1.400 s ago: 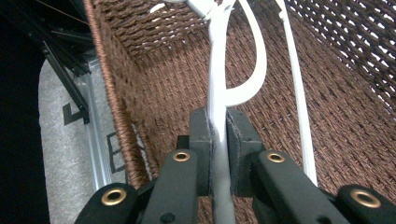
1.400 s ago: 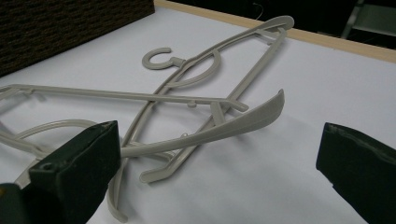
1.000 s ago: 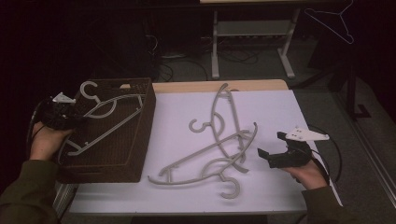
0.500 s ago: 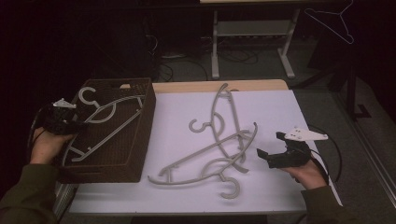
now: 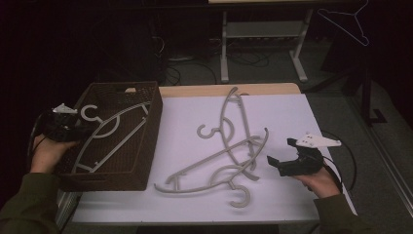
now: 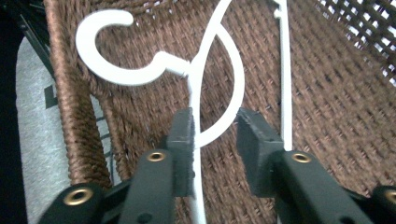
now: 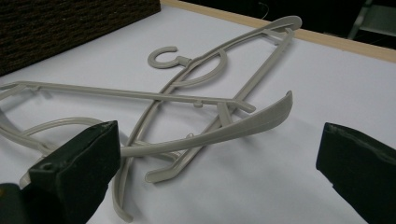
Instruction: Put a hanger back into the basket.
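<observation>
At far left of the high view, the person's left hand (image 5: 46, 151) holds the left gripper (image 5: 73, 130) at the near-left rim of the brown woven basket (image 5: 141, 161), which stands on the left part of the white table (image 5: 195, 117). A pale hanger (image 5: 109, 134) lies inside the basket, its hook toward the far-left corner. In the left gripper view the jaws have just been opening: the hanger's neck, just below the hook (image 6: 109, 51), runs between them, the left pad (image 6: 183, 140) at or barely touching the stem, the right pad (image 6: 254, 140) standing clear, so the hold is loosened rather than clamped. Right of the basket, at mid-table, two more hangers (image 5: 229, 156) of the same pale plastic lie crossed one over the other, one hook pointing to the far side, the other to the near edge. Farther right, the right hand (image 5: 319, 180) rests near the table's right edge with the right gripper (image 5: 280, 163), its jaws spread wide and empty, aimed at the crossed pair; in the right gripper view the nearest hanger arm (image 7: 224, 128) lies on the table between the two jaws, apart from both.
</observation>
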A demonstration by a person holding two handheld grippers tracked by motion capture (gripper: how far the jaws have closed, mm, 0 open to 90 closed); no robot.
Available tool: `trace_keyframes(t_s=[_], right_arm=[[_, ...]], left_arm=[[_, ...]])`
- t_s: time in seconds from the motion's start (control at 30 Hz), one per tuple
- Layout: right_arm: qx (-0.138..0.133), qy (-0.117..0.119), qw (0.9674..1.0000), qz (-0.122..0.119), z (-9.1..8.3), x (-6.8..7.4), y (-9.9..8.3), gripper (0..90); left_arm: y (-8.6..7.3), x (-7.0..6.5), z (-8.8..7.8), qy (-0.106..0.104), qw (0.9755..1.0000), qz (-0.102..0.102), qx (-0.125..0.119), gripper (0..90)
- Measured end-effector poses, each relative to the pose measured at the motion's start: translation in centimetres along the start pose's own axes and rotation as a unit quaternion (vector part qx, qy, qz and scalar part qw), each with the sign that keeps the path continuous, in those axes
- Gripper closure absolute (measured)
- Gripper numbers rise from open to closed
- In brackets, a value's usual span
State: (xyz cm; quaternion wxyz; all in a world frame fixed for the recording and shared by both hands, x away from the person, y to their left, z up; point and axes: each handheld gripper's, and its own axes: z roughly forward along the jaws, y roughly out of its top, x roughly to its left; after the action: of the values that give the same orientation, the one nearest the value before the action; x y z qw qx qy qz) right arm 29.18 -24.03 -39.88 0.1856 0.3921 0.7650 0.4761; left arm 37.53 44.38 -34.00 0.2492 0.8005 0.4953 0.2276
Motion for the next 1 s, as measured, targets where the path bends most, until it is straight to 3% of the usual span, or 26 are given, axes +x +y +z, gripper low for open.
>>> trace_keyframes(t_s=[0.1,0.37,0.53,0.6,0.67,0.77,0.8,0.97,1.0], right_arm=[[0.004,0.001,1.0,0.003,0.0,0.1,0.0,0.0],[0.007,0.002,1.0,-0.001,0.2,0.1,0.0,0.0],[0.01,0.004,0.9999,-0.001,0.2,0.2,0.1,0.0],[0.011,0.004,0.9999,0.0,0.2,0.2,0.1,0.0],[0.011,0.005,0.9999,0.001,0.2,0.2,0.1,0.0],[0.013,0.005,0.9999,0.0,0.3,0.3,0.1,0.0],[0.013,0.005,0.9999,-0.002,0.3,0.3,0.1,0.0],[0.013,0.006,0.9999,-0.001,0.3,0.4,0.2,0.0],[0.013,0.006,0.9999,-0.001,0.3,0.3,0.2,0.0]], left_arm=[[0.3,-0.2,-0.4,-0.021,0.9994,-0.012,-0.026,58.4],[1.7,-1.8,-1.1,-0.065,0.9957,-0.003,-0.066,45.8],[3.5,-4.0,-1.7,-0.103,0.9898,0.013,-0.097,39.6],[3.8,-4.4,-1.8,-0.11,0.9889,0.016,-0.099,37.7],[4.6,-5.7,-1.9,-0.124,0.9856,0.024,-0.113,36.1],[5.1,-6.4,-1.9,-0.134,0.9837,0.033,-0.116,34.7],[5.6,-7.3,-1.8,-0.144,0.9815,0.038,-0.121,34.4],[6.7,-9.5,-1.6,-0.169,0.9754,0.048,-0.133,32.5],[6.7,-9.5,-1.6,-0.169,0.9754,0.048,-0.133,31.9]])
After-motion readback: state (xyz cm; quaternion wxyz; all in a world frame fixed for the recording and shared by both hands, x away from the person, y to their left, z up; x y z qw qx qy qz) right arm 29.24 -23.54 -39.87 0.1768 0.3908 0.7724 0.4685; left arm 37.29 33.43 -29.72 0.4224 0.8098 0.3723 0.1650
